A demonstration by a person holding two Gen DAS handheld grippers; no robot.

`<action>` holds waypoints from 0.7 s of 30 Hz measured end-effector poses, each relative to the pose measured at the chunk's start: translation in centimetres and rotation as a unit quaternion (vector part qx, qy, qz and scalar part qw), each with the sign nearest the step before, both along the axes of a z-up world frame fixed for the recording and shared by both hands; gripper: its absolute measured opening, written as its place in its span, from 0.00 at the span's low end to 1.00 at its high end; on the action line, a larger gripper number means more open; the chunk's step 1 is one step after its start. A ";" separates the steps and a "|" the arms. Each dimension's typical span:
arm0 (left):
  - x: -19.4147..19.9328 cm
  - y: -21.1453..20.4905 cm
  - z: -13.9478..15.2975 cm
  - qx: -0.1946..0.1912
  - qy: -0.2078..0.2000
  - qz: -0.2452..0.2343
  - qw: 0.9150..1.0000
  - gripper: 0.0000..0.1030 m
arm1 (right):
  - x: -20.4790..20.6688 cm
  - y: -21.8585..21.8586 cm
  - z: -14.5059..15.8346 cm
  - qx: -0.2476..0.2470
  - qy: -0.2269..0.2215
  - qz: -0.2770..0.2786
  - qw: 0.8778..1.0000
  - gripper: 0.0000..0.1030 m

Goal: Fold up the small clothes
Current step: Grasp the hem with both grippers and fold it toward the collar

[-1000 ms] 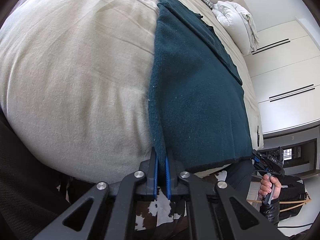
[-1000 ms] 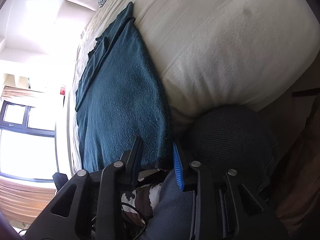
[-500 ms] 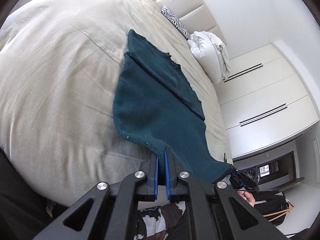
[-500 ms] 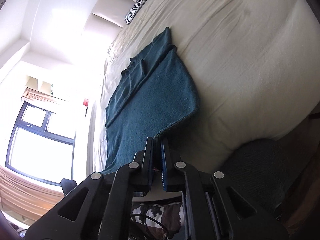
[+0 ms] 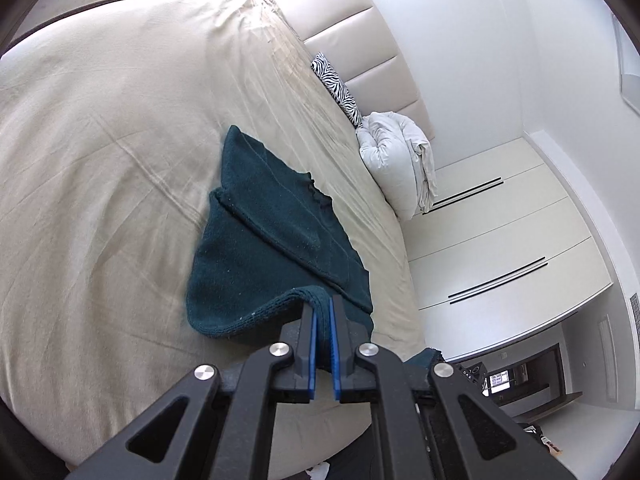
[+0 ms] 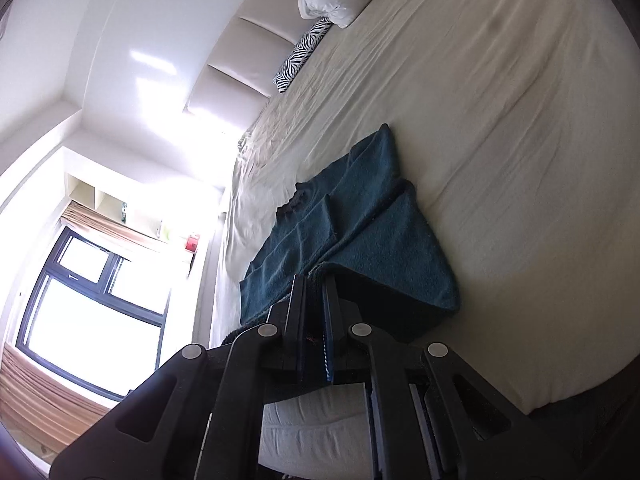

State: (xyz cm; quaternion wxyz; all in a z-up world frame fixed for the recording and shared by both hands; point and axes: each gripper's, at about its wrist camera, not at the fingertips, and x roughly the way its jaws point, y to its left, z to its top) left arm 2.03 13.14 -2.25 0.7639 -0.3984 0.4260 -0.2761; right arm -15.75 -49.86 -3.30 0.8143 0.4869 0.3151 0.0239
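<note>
A dark teal knitted garment (image 5: 264, 248) lies on the beige bed (image 5: 100, 152), its sleeves folded in over the body. My left gripper (image 5: 323, 308) is shut on the near hem at one corner and holds it up off the sheet, so the hem curls over. In the right wrist view the same garment (image 6: 360, 216) rises toward my right gripper (image 6: 315, 280), which is shut on the other hem corner. The lifted near part casts a shadow on the sheet beneath it.
A zebra-print cushion (image 5: 336, 84) and a white bundled duvet (image 5: 396, 160) lie at the head of the bed by the padded headboard (image 5: 360, 28). White wardrobe doors (image 5: 500, 240) stand to the right. A bright window (image 6: 92, 304) fills the right wrist view's lower left.
The right gripper has closed on the hem corner. Both grippers have risen and carried the near hem up and forward over the garment, which now looks shorter, with more of the bed and headboard in view.
</note>
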 end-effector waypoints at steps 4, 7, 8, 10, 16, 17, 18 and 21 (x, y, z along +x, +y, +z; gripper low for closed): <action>3.0 -0.4 0.4 -0.006 -0.004 0.010 1.000 0.07 | 3.8 -1.0 0.8 -0.016 -0.008 -0.010 1.000 0.06; 5.4 -0.9 0.5 -0.003 -0.007 0.017 1.000 0.07 | 6.7 -1.7 1.2 -0.027 -0.012 -0.015 0.999 0.06; 6.2 -1.0 0.4 -0.004 -0.006 0.019 1.000 0.07 | 7.8 -1.8 1.3 -0.029 -0.013 -0.016 0.999 0.06; 8.1 -1.2 0.2 -0.007 -0.003 0.023 1.000 0.07 | 9.9 -2.1 1.3 -0.037 -0.013 -0.018 0.999 0.06; 13.7 -2.7 -0.2 0.006 -0.008 0.028 1.000 0.07 | 16.1 -3.1 0.1 -0.046 0.000 -0.029 0.999 0.06; 14.7 -3.0 -0.4 0.008 -0.008 0.029 1.000 0.07 | 17.1 -3.4 -0.3 -0.048 0.005 -0.031 0.998 0.06; 15.9 -3.2 -0.6 0.009 -0.006 0.031 0.999 0.07 | 18.2 -3.5 -0.8 -0.049 0.010 -0.034 0.998 0.06; 19.0 -3.6 -1.7 0.013 0.003 0.038 0.999 0.07 | 21.1 -4.2 -2.2 -0.051 0.022 -0.041 0.998 0.06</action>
